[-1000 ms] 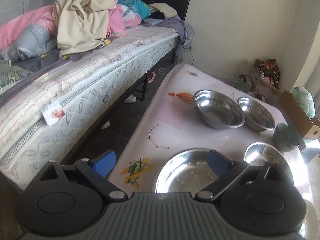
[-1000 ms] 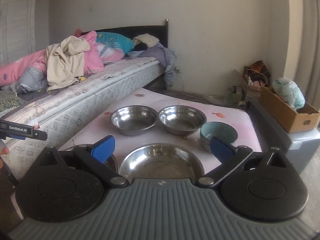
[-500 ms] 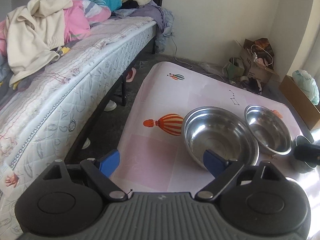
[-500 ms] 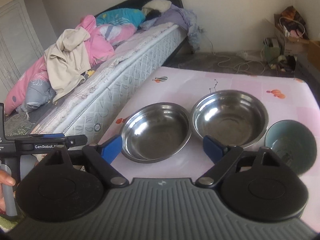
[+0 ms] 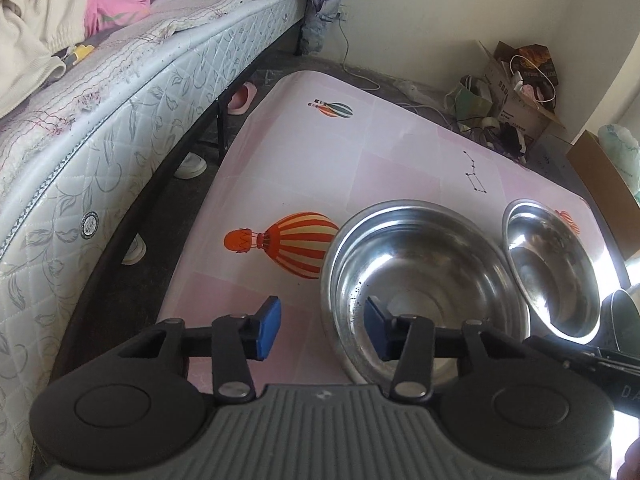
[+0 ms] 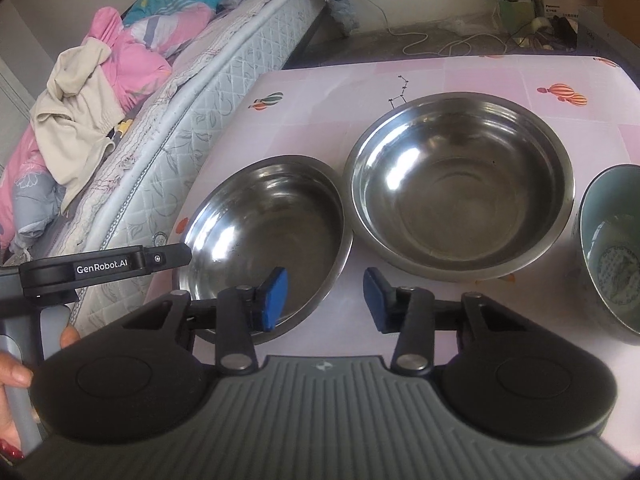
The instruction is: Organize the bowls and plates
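Observation:
Two steel bowls stand side by side on the pink balloon-print table [image 5: 360,160]. My left gripper [image 5: 322,330] straddles the left rim of the nearer-left steel bowl [image 5: 420,280], one blue pad outside and one inside, jaws closing, pads clear of the metal. My right gripper [image 6: 324,300] straddles the right rim of that same bowl [image 6: 264,232], jaws closing too, not touching. The second steel bowl [image 6: 460,188] sits just right of it, and a teal ceramic bowl [image 6: 612,248] stands at the far right. A finger [image 6: 176,256] of the left gripper shows at the bowl's left rim.
A bed with a quilted mattress [image 5: 100,152] and piled clothes [image 6: 92,92] runs along the table's left side, with shoes under it. Cardboard boxes and bags [image 5: 516,92] and a cable lie on the floor beyond the far edge. A hand [image 6: 12,376] holds the left gripper's handle.
Both grippers travelled forward and down over the table to the far bowls. Their jaws went from wide to much narrower. The near bowls dropped out of view.

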`<state>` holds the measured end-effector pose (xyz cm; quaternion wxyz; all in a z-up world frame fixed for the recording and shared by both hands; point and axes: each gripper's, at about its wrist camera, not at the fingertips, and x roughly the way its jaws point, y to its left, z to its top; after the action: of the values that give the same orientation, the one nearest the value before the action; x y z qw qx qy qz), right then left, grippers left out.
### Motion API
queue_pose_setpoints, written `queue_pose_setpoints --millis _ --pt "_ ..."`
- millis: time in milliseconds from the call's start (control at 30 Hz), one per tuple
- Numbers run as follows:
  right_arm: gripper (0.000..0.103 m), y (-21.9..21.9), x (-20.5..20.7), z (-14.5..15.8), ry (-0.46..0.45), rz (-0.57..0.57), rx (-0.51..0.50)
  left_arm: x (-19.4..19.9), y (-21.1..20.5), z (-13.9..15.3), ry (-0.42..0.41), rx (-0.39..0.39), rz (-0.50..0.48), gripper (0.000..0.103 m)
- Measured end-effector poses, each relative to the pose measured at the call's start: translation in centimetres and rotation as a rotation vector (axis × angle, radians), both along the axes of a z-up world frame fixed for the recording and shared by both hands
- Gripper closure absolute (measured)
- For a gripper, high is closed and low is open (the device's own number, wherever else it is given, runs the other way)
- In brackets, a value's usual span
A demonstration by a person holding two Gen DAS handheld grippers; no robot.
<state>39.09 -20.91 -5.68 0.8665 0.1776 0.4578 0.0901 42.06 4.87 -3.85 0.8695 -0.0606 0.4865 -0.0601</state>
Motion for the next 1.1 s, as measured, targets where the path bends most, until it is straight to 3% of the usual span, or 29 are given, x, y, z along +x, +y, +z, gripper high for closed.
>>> queue_pose_setpoints --millis 133,367,733,933,1100 --pt "0.086 -0.2 0.7 -0.7 0.019 -0.01 0.025 0.4 -0.6 -0.2 0.023 -0.001 0.003 0.071" --pt "0.09 -0.7 0.9 -1.0 0.032 0.0 0.066 0.2 -0.3 -0.4 0.055 -0.017 0.028 0.089" --pt "0.089 0.1 -1.1 -0.4 0.065 0.16 0.095 -3.4 2.1 -0.2 0.09 -0.079 0.006 0.087" --pt "0.088 -0.8 -0.5 -0.3 0.043 0.1 0.067 -2.5 2.0 0.3 0.047 -0.048 0.042 0.075" --pt "0.087 -1.2 0.3 -0.8 0.028 0.067 0.072 -1.3 1.0 -0.1 -0.003 0.049 0.058 0.073"
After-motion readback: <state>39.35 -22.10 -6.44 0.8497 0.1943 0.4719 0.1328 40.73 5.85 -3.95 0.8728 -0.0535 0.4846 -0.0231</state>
